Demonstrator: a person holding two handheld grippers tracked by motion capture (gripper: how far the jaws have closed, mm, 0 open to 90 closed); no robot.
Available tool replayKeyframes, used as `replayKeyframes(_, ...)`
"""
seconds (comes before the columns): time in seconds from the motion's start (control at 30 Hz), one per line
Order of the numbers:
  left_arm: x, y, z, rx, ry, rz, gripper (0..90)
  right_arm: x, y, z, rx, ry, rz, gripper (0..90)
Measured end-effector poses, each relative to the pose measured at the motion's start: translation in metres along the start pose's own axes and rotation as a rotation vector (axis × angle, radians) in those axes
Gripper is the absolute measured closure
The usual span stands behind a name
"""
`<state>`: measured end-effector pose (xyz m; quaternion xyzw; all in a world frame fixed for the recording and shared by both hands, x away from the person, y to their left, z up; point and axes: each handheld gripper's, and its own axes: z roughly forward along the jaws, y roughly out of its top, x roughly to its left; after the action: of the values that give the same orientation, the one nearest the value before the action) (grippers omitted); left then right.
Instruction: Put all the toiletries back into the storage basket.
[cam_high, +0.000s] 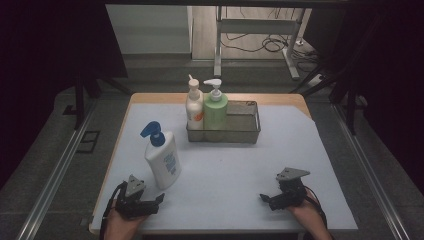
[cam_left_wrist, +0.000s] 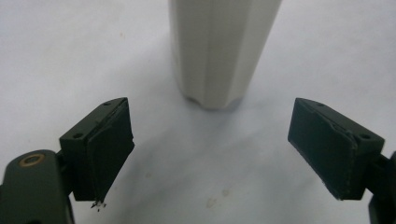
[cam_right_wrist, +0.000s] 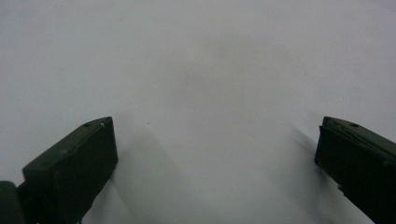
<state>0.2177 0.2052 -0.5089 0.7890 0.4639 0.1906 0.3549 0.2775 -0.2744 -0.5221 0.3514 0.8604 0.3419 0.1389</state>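
1. Three pump bottles stand on the table (cam_high: 300, 150): a white bottle with a blue pump (cam_high: 162, 159) alone at the front left, and a cream bottle (cam_high: 194, 106) and a green bottle (cam_high: 215, 107) side by side in the left end of the one wire basket (cam_high: 250, 131).
2. Two grippers rest near the front edge, both spread wide and empty: the left gripper (cam_high: 159, 199) just beside the white bottle's base, the right gripper (cam_high: 265, 197) well apart from it.
3. Bare mat lies between the grippers and the basket.
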Motion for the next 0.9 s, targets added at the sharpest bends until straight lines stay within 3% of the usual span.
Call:
replayKeyframes(0.27, -0.005, 0.011, -0.006, -0.043, 0.010, 0.012, 15.4, 0.000, 0.000, 0.000, -0.001, 0.000, -0.001, 0.0)
replayKeyframes(0.6, -0.004, 0.027, -0.011, -0.098, 0.008, -0.008, 16.2, 0.000, 0.000, 0.000, -0.002, 0.000, 0.000, 0.0)
replayKeyframes(0.77, -0.003, 0.032, -0.008, -0.122, 0.005, -0.013, 18.7, 0.000, 0.000, 0.000, -0.002, 0.001, 0.000, 0.0)
replayKeyframes(0.9, 0.000, 0.038, 0.000, -0.113, -0.005, -0.009, 21.7, 0.000, 0.000, 0.000, -0.002, 0.001, 0.000, 0.0)
